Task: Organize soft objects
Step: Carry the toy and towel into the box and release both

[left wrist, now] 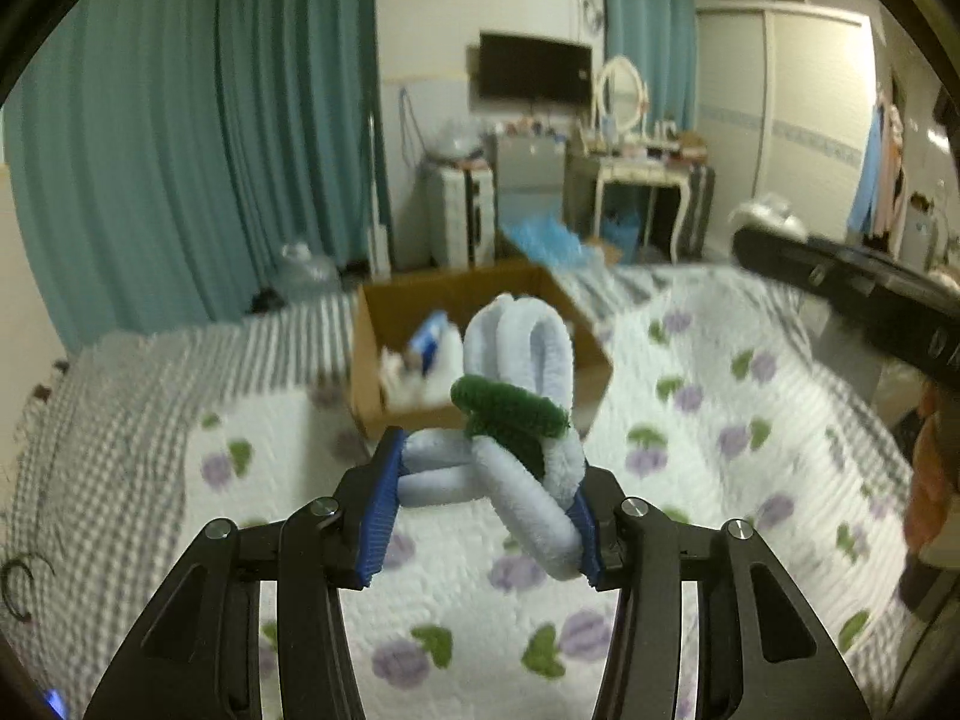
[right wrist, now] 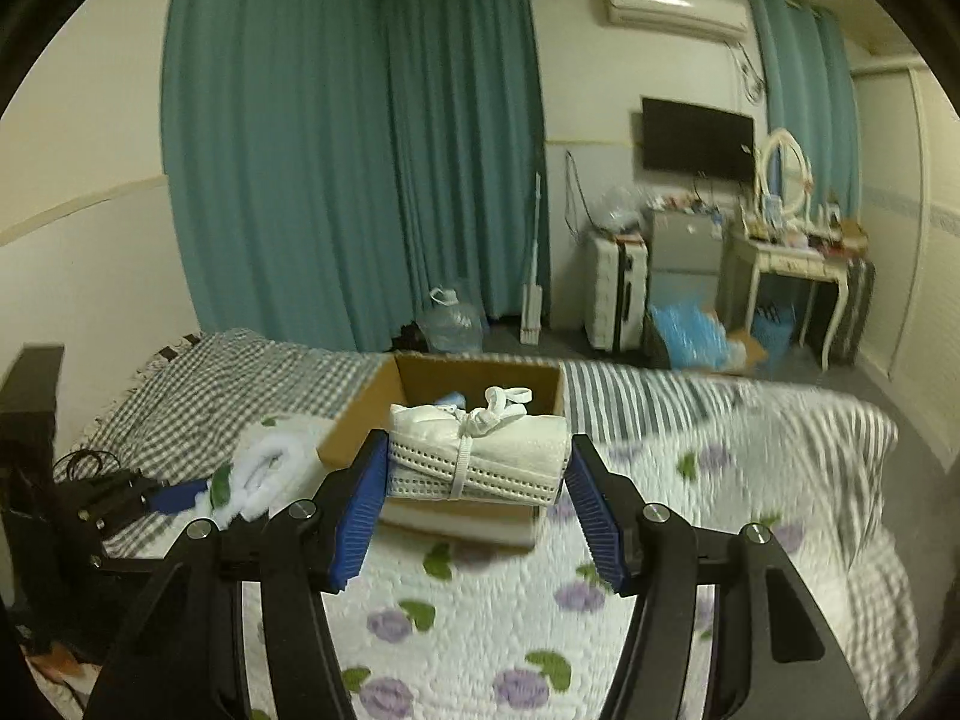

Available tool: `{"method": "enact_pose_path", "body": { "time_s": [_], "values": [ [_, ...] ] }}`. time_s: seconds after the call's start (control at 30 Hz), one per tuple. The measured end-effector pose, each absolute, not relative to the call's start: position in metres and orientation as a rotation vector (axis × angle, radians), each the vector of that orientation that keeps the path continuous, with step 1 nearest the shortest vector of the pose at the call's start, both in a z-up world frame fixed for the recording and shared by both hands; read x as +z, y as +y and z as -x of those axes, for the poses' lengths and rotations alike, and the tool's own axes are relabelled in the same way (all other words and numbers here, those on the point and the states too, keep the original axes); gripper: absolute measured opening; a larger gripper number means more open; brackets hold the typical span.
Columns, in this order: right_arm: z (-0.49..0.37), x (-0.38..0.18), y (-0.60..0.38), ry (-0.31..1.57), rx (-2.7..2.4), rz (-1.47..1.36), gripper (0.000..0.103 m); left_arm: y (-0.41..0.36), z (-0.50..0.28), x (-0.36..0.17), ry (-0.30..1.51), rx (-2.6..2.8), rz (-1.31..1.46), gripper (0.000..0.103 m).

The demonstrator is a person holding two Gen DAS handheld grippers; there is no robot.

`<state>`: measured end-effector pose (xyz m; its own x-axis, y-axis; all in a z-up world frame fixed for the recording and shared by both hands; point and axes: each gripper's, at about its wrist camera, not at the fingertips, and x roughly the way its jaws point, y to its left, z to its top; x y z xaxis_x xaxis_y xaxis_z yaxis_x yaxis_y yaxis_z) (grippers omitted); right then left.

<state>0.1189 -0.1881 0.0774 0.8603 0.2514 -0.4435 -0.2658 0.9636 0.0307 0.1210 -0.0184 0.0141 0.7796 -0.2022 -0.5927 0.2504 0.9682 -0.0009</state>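
My left gripper [left wrist: 483,510] is shut on a bundle of fluffy pale-blue loops tied with a green fuzzy band [left wrist: 510,414], held above the flowered bedspread in front of an open cardboard box [left wrist: 390,306]. My right gripper [right wrist: 474,504] is shut on a rolled white cloth bundle tied with a white strap [right wrist: 480,450], held above the bed just in front of the same box [right wrist: 420,378]. The left gripper with its fluffy bundle [right wrist: 264,468] shows at the left of the right wrist view. The box holds several small white and blue items [left wrist: 420,354].
The bed carries a flowered quilt [right wrist: 480,612] and checked and striped blankets [right wrist: 198,384]. Beyond it are teal curtains, a water jug [right wrist: 450,318], a suitcase [right wrist: 618,288], a dressing table [right wrist: 792,264] and blue bags on the floor. The right gripper's black body [left wrist: 852,294] crosses the left view's right side.
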Motion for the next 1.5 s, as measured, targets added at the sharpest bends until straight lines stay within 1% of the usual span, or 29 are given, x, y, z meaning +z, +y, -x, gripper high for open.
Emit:
{"method": "enact_pose_path", "body": {
  "time_s": [0.2,0.43,0.63,0.83,0.97,1.0,1.07,1.2,1.23,1.27,1.3,1.33,1.4,1.5],
  "values": [
    [-0.146,0.098,-0.167,0.435,0.316,0.061,0.059,-0.019,-0.138,0.054,0.543,-0.231,-0.094,0.047],
    [-0.21,0.089,-0.152,0.455,0.324,0.077,0.059,-0.016,-0.196,0.058,0.529,-0.207,-0.092,0.047],
    [-0.276,0.061,-0.151,0.492,0.326,0.067,0.059,-0.011,-0.273,0.028,0.6,-0.176,-0.079,0.047],
    [-0.338,0.02,-0.153,0.565,0.323,0.013,0.059,-0.016,-0.323,-0.015,0.663,-0.159,-0.079,0.047],
    [-0.367,-0.005,-0.147,0.603,0.312,0.039,0.059,-0.022,-0.338,-0.043,0.686,-0.165,-0.094,0.048],
    [-0.372,-0.01,-0.146,0.613,0.313,0.044,0.059,-0.022,-0.341,-0.049,0.695,-0.162,-0.096,0.05],
    [-0.384,-0.022,-0.146,0.636,0.308,0.05,0.059,-0.022,-0.347,-0.056,0.71,-0.167,-0.096,0.052],
    [-0.4,-0.032,-0.148,0.655,0.322,0.03,0.059,-0.017,-0.351,-0.064,0.714,-0.15,-0.072,0.052],
    [-0.402,-0.031,-0.151,0.653,0.324,0.02,0.061,-0.016,-0.352,-0.064,0.721,-0.155,-0.061,0.053],
    [-0.403,-0.03,-0.152,0.647,0.328,0.007,0.067,-0.019,-0.355,-0.064,0.726,-0.163,-0.053,0.06],
    [-0.4,-0.028,-0.155,0.636,0.325,-0.011,0.084,-0.019,-0.357,-0.063,0.728,-0.167,-0.05,0.066],
    [-0.398,-0.026,-0.158,0.62,0.312,-0.031,0.089,-0.019,-0.356,-0.061,0.723,-0.162,-0.054,0.069],
    [-0.392,-0.022,-0.163,0.598,0.288,-0.048,0.091,-0.019,-0.353,-0.059,0.705,-0.15,-0.066,0.078],
    [-0.381,-0.018,-0.169,0.597,0.263,-0.062,0.091,-0.018,-0.347,-0.055,0.706,-0.116,-0.085,0.079]
  ]
}}
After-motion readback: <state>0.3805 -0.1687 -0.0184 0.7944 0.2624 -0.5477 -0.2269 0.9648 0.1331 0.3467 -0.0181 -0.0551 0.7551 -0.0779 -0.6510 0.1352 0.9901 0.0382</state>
